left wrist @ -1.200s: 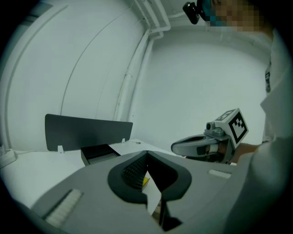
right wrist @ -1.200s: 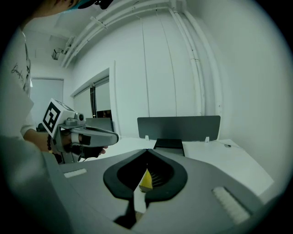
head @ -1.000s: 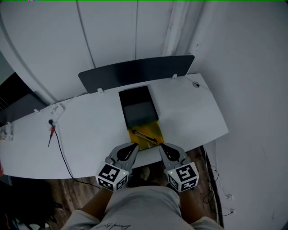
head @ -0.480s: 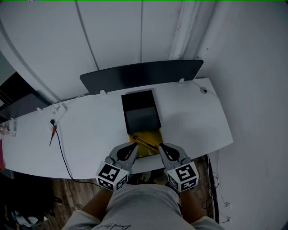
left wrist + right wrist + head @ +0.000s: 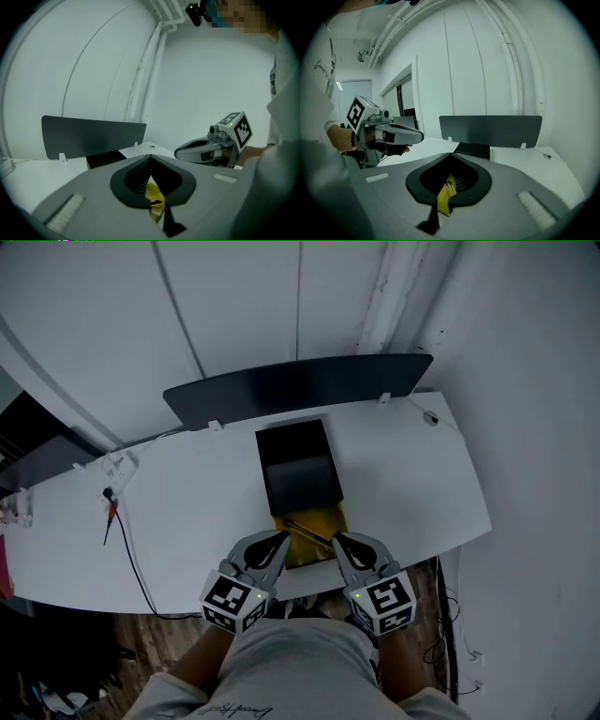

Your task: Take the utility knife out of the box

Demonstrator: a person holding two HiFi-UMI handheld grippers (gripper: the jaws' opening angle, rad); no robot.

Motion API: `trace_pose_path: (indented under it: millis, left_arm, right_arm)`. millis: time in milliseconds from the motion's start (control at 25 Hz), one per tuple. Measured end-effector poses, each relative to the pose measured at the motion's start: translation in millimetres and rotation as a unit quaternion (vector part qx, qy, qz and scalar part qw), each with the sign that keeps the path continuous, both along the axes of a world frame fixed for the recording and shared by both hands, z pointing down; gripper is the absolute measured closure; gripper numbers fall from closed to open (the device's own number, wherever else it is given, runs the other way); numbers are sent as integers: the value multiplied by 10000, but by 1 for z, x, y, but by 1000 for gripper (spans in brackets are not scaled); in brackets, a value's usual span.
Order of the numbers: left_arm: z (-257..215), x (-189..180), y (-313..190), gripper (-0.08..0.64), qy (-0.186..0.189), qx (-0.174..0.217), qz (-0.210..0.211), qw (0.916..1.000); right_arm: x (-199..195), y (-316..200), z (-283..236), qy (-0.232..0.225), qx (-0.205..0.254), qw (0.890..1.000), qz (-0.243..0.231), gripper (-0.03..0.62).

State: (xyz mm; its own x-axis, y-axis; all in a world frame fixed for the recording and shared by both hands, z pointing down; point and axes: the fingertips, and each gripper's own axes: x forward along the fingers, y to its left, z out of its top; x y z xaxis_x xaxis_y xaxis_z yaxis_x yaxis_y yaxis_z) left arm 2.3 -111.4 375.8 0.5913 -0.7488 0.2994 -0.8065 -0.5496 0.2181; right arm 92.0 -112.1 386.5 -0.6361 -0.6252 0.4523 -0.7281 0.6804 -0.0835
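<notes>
Utility knife [image 5: 307, 532] lies between left tool [image 5: 279, 540] and right tool [image 5: 339, 541]; both closed, empty.

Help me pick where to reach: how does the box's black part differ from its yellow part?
The black part is dark and looks longer; the yellow part is bright and shorter. The black part lies toward the divider panel; the yellow part lies at the desk's near edge. A utility knife lies slantwise on the yellow part; nothing shows on the black part. Both lie flat, in one line.
</notes>
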Motion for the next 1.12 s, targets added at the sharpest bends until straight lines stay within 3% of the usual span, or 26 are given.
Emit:
trace_pose_path:
  millis: [1120]
  left_arm:
    - [72,-25,-21,558,-201,-468,136,9986]
  right_arm:
    - [-13,-19,80,508,-630,9967,-73,577]
